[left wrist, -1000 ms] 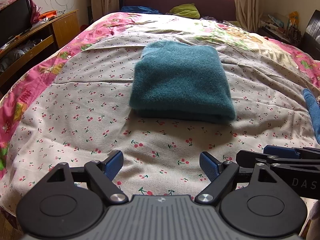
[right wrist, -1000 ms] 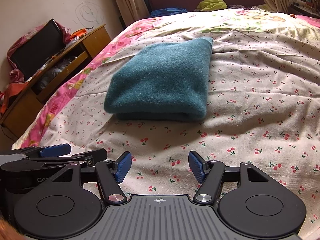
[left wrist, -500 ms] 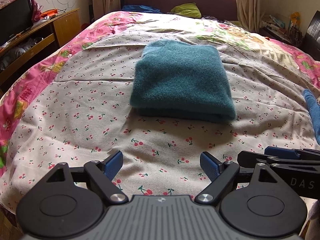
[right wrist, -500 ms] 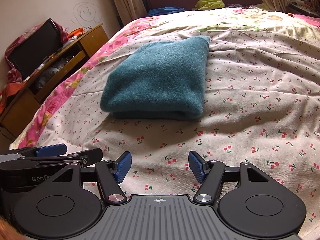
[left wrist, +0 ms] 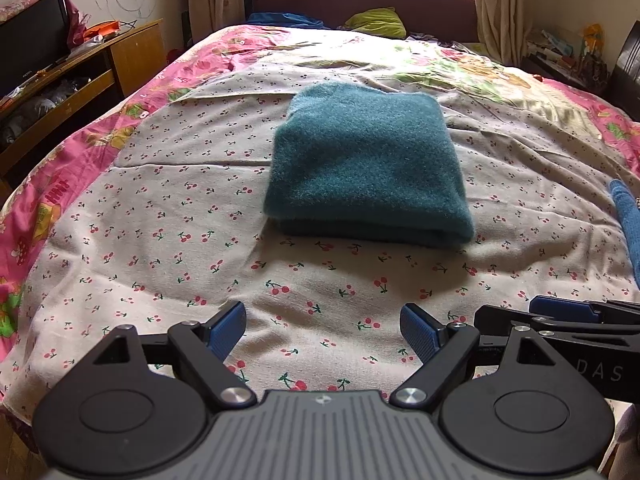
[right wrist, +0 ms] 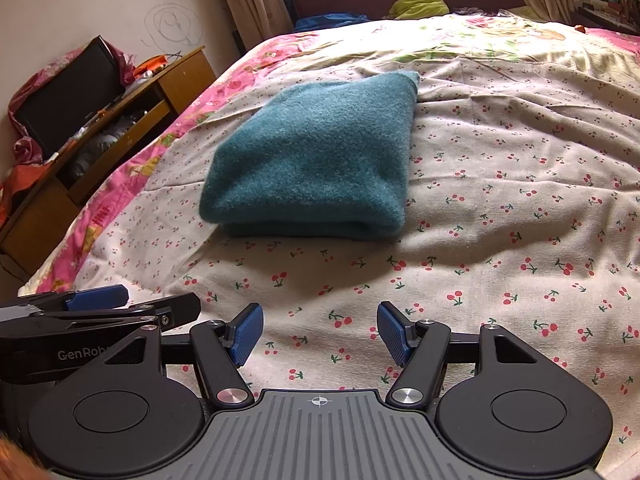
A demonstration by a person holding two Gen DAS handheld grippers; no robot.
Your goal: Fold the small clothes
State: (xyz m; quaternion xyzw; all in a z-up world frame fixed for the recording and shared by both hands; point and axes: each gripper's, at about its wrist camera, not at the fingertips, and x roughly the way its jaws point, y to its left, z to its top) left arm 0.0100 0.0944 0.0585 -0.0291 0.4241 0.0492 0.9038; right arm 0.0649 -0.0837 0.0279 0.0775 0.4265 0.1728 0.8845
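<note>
Sweater (left wrist: pixel 368 160), teal, folded, mid-bed on cherry-print sheet (left wrist: pixel 160 240).
Long axis runs toward headboard (left wrist: pixel 360 0); thick fold edge faces grippers. Left gripper (left wrist: pixel 324 334) & right gripper (right wrist: pixel 320 332): fingers spread, nothing btwn, well short of sweater. Cabinet (right wrist: pixel 120 120) w/ TV at left. Blue cloth (left wrist: pixel 626 216) cut off at right edge.
</note>
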